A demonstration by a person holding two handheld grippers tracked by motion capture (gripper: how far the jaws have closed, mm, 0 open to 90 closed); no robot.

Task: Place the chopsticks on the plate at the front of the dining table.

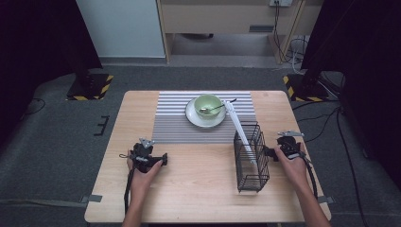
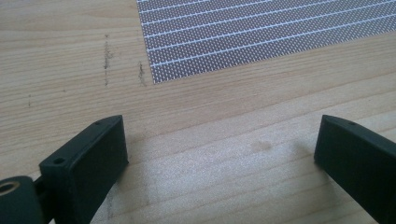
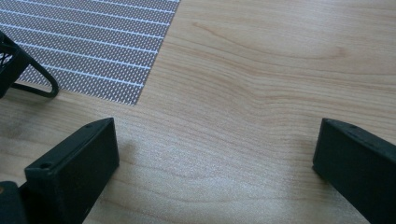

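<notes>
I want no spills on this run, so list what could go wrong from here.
1. The long white tool leans out of the wire basket toward the bowl; bumping the basket might tip it onto the dishes.
2. The spoon rests loosely in the bowl, so a nudge could flick it out.
3. The right gripper sits open close beside the basket and may snag its wires.

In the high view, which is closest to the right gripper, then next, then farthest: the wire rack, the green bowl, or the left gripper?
1. Wire rack: just left of the right gripper.
2. Green bowl: farther back on the striped mat.
3. Left gripper: far across the table's left side.
</notes>
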